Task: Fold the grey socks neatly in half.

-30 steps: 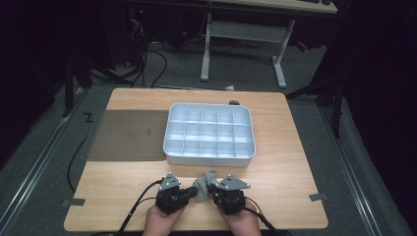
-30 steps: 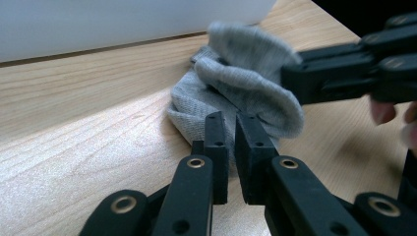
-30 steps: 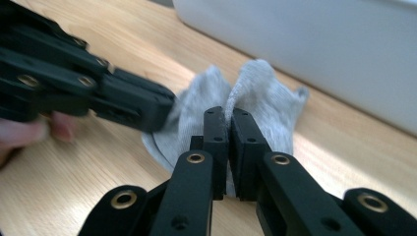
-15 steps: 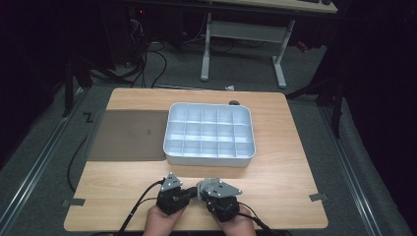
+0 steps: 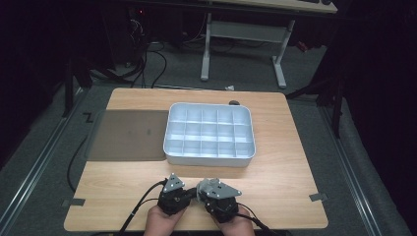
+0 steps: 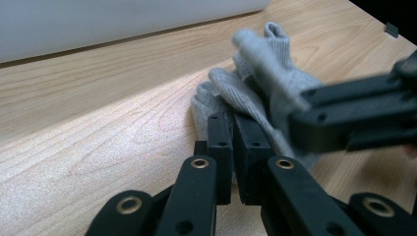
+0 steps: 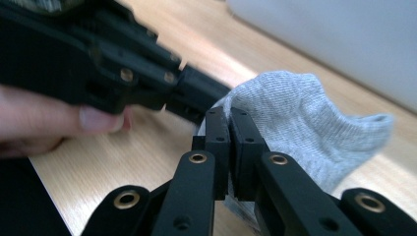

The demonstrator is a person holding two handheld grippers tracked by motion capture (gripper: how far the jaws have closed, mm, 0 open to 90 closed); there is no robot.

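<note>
We hold both claws low at the near edge of the wooden bench (image 5: 275,162), close side by side. Our left claw (image 6: 232,129) has its jaws pressed together on the edge of a grey sock (image 6: 255,93), which lies crumpled on the wood just ahead of it. Our right claw (image 7: 229,123) is likewise clamped on the grey sock (image 7: 300,118), gripping it from the other side, with part of the fabric raised off the wood. Beyond the claws, apart from them, a white compartment tray (image 5: 172,147) stands mid-bench, with a dark mat (image 5: 128,135) beside it to the left.
</note>
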